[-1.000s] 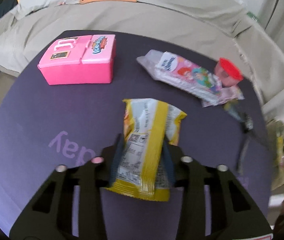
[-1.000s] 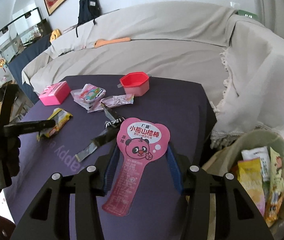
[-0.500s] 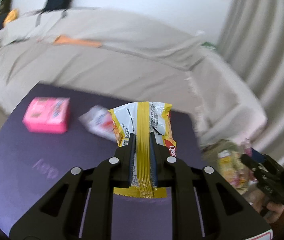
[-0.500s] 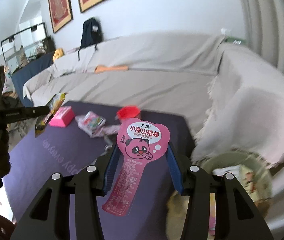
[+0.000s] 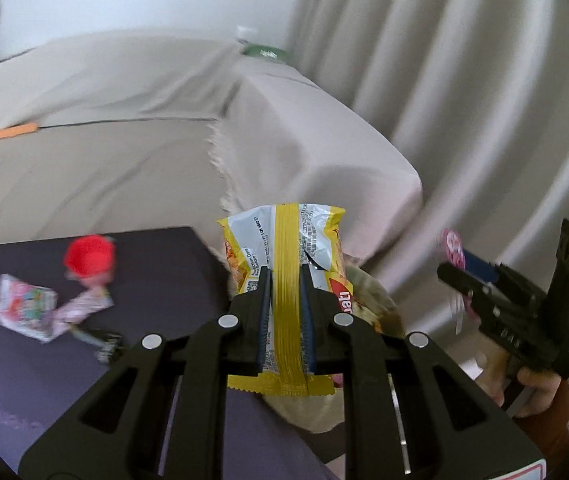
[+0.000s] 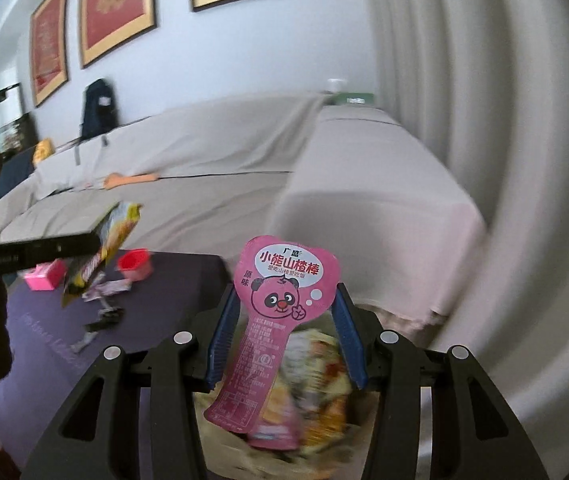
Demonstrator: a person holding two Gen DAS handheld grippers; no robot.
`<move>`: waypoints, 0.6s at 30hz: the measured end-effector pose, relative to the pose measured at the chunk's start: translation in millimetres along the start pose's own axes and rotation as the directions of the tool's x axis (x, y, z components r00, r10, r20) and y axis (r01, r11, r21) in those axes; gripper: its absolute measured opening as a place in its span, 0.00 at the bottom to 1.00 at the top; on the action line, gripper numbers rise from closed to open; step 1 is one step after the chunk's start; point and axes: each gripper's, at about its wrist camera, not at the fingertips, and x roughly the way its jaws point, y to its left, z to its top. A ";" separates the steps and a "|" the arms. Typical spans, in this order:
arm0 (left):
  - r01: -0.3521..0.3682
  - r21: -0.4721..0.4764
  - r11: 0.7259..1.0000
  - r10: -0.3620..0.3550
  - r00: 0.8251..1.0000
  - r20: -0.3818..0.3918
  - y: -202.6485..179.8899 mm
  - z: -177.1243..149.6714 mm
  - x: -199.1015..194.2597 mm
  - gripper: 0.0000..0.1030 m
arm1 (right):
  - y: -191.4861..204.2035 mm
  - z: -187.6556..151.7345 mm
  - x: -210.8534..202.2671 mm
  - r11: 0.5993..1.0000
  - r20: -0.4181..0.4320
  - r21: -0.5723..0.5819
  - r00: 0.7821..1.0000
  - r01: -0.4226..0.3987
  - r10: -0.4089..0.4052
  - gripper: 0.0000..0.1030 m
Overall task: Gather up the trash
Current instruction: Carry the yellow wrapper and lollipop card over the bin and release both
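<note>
Both grippers hold trash up near the bin.

The left gripper (image 5: 285, 296) has its fingers squeezed nearly shut on a yellow snack wrapper (image 5: 284, 240), up in the air past the corner of the purple worktop (image 5: 156, 264). The right gripper (image 6: 284, 332) has its fingers about half open, gripping a pink panda wrapper (image 6: 280, 292) by its 2 edges, just above the trash bin (image 6: 316, 432) full of wrappers. A red cup (image 5: 89, 257), a small pink box (image 6: 44, 275) and more wrappers (image 5: 28, 308) lie on the worktop.
</note>
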 end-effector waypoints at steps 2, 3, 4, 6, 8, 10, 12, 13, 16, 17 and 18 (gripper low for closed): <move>0.015 0.011 1.000 -0.015 1.000 -0.022 -7.1 -4.6 15.1 0.13 | -15.9 -4.0 -1.0 1.000 -0.005 0.020 1.000 0.024 -0.024 0.44; 0.024 0.012 1.000 -0.024 0.999 -0.036 -9.2 -8.6 21.1 0.13 | -22.4 -5.7 -0.9 0.999 -0.009 0.028 0.999 0.034 -0.034 0.44; 0.036 0.007 0.999 -0.035 0.997 -0.062 -11.7 -11.5 32.1 0.13 | -30.5 -8.6 0.2 0.998 -0.018 0.039 0.999 0.046 -0.045 0.44; 0.059 -0.004 0.998 -0.059 0.993 -0.101 -15.8 -15.2 45.4 0.13 | -38.9 -10.1 1.5 0.997 -0.026 0.053 0.998 0.054 -0.053 0.44; 0.078 -0.004 0.997 -0.078 0.989 -0.128 -20.9 -19.6 59.2 0.13 | -44.5 -12.7 3.8 0.996 -0.032 0.058 0.997 0.065 -0.063 0.44; 0.090 -0.005 0.996 -0.090 0.984 -0.151 -25.3 -23.4 71.9 0.13 | -50.9 -14.5 6.5 0.995 -0.041 0.065 0.997 0.075 -0.073 0.44; 0.105 -0.009 0.994 -0.105 0.979 -0.173 -29.1 -25.3 84.4 0.13 | -54.7 -16.4 7.6 0.994 -0.047 0.074 0.996 0.076 -0.072 0.44; 0.114 -0.012 0.993 -0.114 0.976 -0.185 -31.5 -31.2 87.1 0.13 | -55.8 -17.0 8.9 0.994 -0.051 0.077 0.996 0.078 -0.074 0.44; 0.138 -0.024 0.990 -0.140 0.968 -0.209 -35.9 -37.4 100.9 0.13 | -56.9 -20.1 11.2 0.994 -0.059 0.082 0.996 0.078 -0.073 0.44; 0.140 -0.023 0.990 -0.142 0.966 -0.215 -37.3 -39.9 105.0 0.13 | -56.5 -21.5 11.8 0.994 -0.063 0.080 0.995 0.079 -0.074 0.44; 0.141 -0.019 0.990 -0.141 0.965 -0.219 -38.7 -41.3 108.6 0.13 | -56.2 -22.6 12.2 0.994 -0.066 0.079 0.995 0.081 -0.076 0.44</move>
